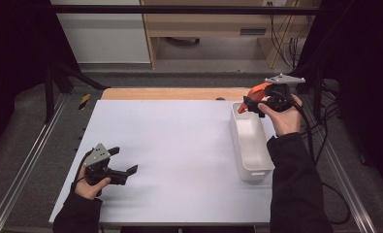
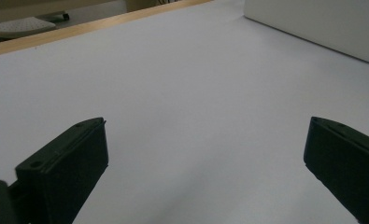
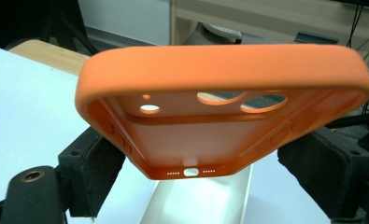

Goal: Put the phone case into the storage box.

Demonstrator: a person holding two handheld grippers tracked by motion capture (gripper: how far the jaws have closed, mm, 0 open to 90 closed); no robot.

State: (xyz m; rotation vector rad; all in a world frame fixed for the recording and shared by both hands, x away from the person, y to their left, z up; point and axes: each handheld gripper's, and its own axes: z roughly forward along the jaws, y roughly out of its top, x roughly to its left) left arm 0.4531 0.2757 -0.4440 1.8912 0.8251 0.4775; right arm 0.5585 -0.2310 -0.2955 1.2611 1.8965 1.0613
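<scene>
Holding the orange silicone phone case (image 3: pixel 219 116) clamped in your right gripper (image 1: pixel 249 103) above the far end of the white rectangular plastic bin (image 1: pixel 264 165) suits a drop into it; your left gripper (image 1: pixel 123 165) rests wide open, empty, near the white table's (image 1: pixel 179 145) near left corner.

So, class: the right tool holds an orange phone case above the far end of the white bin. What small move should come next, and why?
Probably lower the right tool: the orange phone case is gripped above the white bin.
</scene>
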